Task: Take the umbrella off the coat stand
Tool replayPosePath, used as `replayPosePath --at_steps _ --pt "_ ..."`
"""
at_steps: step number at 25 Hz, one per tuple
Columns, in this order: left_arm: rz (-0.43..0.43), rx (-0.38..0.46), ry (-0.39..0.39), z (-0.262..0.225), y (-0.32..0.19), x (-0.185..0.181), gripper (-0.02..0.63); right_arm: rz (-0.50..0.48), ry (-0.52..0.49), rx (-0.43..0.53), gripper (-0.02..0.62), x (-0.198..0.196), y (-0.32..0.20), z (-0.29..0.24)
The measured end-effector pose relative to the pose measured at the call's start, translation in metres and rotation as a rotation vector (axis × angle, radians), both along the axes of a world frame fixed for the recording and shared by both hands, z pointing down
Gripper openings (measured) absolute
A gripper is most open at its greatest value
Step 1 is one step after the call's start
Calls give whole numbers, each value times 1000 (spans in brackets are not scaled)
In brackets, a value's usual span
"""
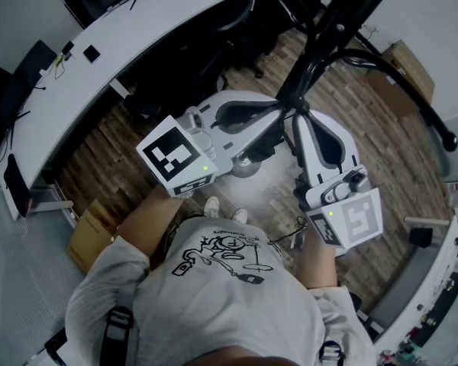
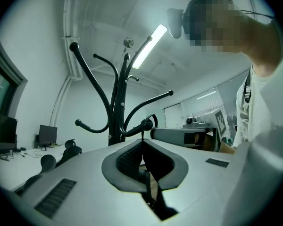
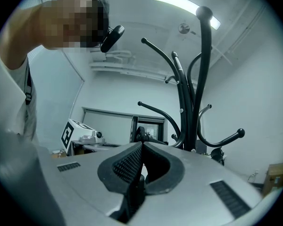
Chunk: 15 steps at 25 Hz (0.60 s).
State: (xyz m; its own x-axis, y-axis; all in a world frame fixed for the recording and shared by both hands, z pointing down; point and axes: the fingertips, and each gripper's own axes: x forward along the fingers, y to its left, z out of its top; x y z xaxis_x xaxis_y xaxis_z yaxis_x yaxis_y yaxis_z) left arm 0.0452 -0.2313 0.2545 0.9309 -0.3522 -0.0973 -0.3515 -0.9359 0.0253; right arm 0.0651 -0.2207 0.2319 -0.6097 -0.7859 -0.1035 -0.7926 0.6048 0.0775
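Coat stand (image 2: 118, 112): black curved tubular hooks | left tongs (image 2: 142, 141), right tongs (image 3: 142, 144) closed

Coat stand (image 1: 320, 44) stands right ahead of the person (image 1: 214, 296). Left gripper (image 1: 281, 111) comes in from the stand's left, right gripper (image 1: 299, 122) from its right, both tips just beside the pole. Long desk (image 1: 137, 29) lies left of the stand, cardboard box (image 1: 408, 67) to its right.

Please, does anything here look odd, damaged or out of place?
Nothing stands out. The coat stand is upright and its arms look unbroken. The left tongs and the right tongs are shut, close to it. I cannot clearly make out an umbrella.
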Motion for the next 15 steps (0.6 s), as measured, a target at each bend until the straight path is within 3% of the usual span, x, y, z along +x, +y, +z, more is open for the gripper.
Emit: replayPosePath --at_steps 15 --pt "17 -18 -27 19 22 0 25 27 -22 -39 14 -1 18 15"
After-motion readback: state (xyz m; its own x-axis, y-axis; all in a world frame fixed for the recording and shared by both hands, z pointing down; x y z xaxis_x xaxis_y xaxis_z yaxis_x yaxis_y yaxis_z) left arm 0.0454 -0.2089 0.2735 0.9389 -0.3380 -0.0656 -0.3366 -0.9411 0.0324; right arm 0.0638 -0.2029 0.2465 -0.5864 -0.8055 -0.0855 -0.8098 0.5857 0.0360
